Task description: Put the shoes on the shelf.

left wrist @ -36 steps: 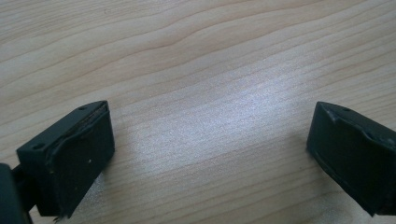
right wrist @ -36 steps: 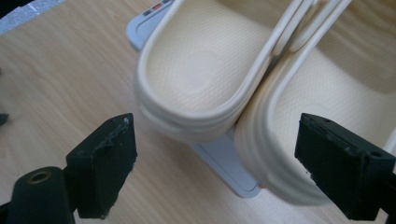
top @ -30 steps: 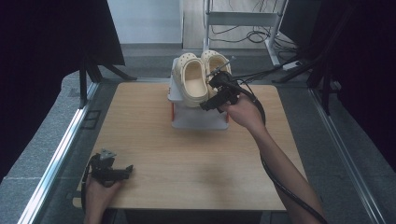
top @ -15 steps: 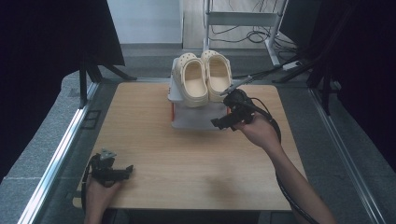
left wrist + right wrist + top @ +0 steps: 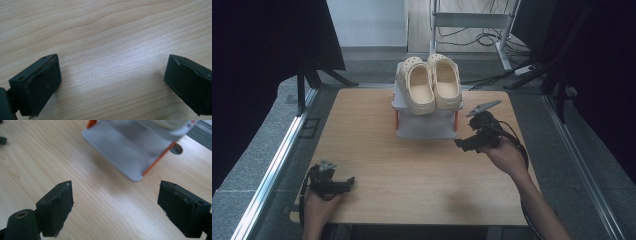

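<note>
The right hand-held gripper (image 5: 460, 144), jaws wide and empty, is hovering beside the grey shoe rack (image 5: 426, 124) bearing cream clogs (image 5: 429, 84).

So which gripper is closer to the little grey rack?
Right. The right gripper is beside the rack's front corner; the left gripper is far off by the table's near edge.

The wooden table (image 5: 412, 175) is evenly lit from above, while the surroundings beyond it are left almost black. A soft shadow is cast on the table just in front of the grey rack (image 5: 427, 125). A pale sheen is seen on the wood in the left gripper view. In the right gripper view the rack (image 5: 125, 147) is blurred.
</note>
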Demonstrator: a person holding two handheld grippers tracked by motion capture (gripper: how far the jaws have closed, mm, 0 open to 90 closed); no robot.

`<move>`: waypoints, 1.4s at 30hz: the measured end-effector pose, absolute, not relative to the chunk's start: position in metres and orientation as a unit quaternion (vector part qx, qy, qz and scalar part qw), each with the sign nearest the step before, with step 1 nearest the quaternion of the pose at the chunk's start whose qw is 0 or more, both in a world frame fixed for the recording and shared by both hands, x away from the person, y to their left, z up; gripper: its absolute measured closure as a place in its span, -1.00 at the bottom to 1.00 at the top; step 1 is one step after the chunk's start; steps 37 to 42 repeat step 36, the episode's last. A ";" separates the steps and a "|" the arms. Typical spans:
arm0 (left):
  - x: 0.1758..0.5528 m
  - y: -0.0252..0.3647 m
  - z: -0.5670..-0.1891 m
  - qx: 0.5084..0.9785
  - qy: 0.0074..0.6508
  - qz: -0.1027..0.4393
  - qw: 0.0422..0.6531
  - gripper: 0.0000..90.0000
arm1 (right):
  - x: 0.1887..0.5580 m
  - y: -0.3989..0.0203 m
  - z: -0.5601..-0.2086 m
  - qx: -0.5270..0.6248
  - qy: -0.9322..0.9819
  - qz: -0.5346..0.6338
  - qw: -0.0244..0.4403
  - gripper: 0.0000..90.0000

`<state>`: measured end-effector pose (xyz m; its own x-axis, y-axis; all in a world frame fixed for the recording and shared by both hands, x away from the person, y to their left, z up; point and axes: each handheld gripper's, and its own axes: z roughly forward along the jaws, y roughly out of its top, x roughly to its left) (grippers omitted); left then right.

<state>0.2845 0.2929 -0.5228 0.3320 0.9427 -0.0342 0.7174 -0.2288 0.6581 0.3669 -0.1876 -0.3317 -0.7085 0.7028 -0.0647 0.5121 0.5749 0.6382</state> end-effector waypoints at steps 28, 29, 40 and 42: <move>0.284 0.292 -0.523 0.759 0.547 0.190 0.296 -0.98 | 0.335 -0.232 -0.471 0.397 0.848 0.312 0.159 -0.91; 0.284 0.292 -0.523 0.760 0.547 0.190 0.296 -0.98 | 0.335 -0.233 -0.479 0.400 0.847 0.314 0.157 -0.90; 0.284 0.292 -0.523 0.759 0.548 0.190 0.296 -0.98 | 0.332 -0.238 -0.517 0.422 0.828 0.330 0.162 -0.95; 0.284 0.292 -0.523 0.759 0.548 0.190 0.296 -0.98 | 0.332 -0.238 -0.517 0.422 0.828 0.330 0.162 -0.95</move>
